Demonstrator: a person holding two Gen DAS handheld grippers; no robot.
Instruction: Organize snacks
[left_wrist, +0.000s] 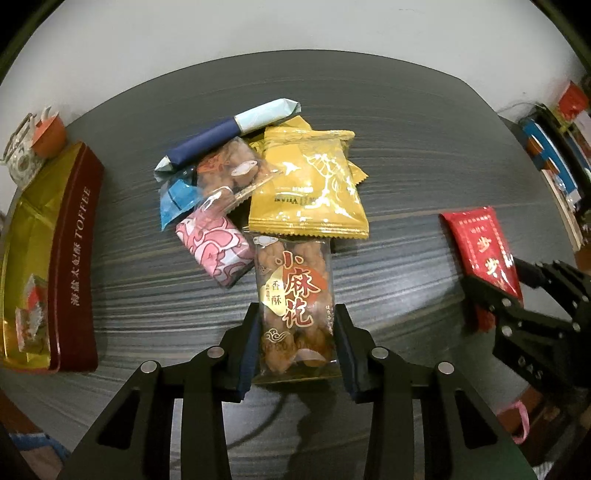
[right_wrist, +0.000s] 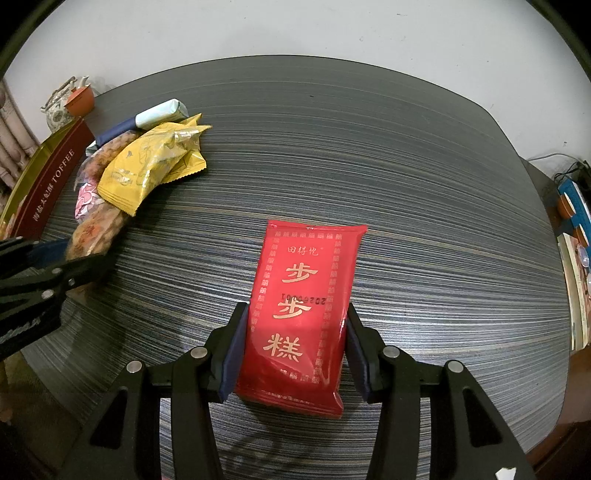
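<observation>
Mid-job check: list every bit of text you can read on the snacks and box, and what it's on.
"TOFFEE": maroon side of the gold toffee box; Chinese beside it blurred.
"小麻花", "香酥": clear twist-snack packet between the left gripper pads.
"步步糕", mirrored date code: red packet in the right gripper.
Yellow packet: print unreadable.

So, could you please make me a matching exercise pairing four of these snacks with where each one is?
Things:
1. red packet
2. clear twist-snack packet
3. pink packet
4. yellow packet

Places:
A. between the left gripper's fingers
B. in the pile, partly over other snacks
C. between the right gripper's fingers
D. on the table, left of the twist snacks

Pairs: 1-C, 2-A, 3-D, 4-B
</observation>
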